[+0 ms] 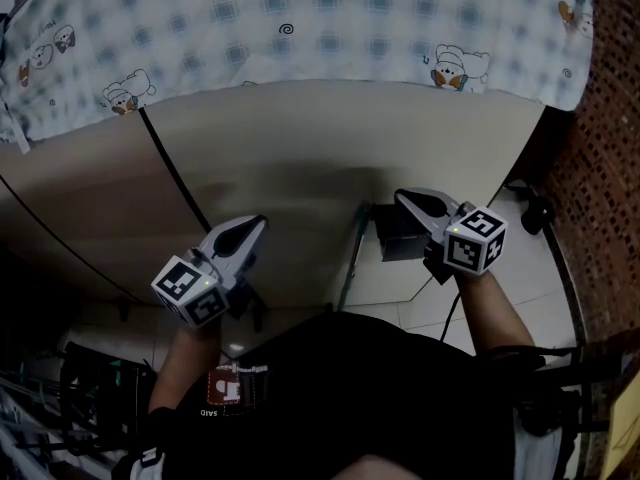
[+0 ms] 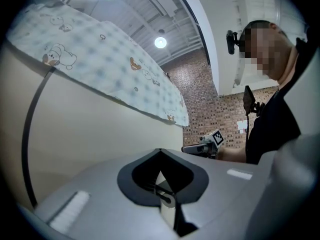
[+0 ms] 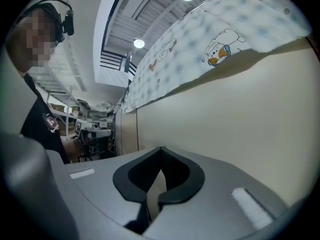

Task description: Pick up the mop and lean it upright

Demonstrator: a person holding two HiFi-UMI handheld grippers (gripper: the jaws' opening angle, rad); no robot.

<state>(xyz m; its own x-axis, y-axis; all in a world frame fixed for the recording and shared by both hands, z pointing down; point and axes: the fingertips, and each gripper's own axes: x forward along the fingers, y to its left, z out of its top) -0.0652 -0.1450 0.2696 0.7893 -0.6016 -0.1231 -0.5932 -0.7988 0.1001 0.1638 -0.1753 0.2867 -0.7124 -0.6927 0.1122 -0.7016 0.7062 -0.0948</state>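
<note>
Leaning against the beige wall point(image 1: 280, 148), the mop point(image 1: 349, 258) stands between the grippers, its pole nearly upright. Left gripper point(image 1: 257, 224) and right gripper point(image 1: 403, 199) are clenched, empty.

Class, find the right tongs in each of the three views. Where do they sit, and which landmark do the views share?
Head view: right tongs right of centre, shut, tip toward the cream panel.
Left gripper view: right tongs small, just right of centre, before the brick wall.
Right gripper view: right tongs fill the bottom centre, shut.
Shared landmark: the cartoon-print checked cloth hanging above the cream panel.
</note>
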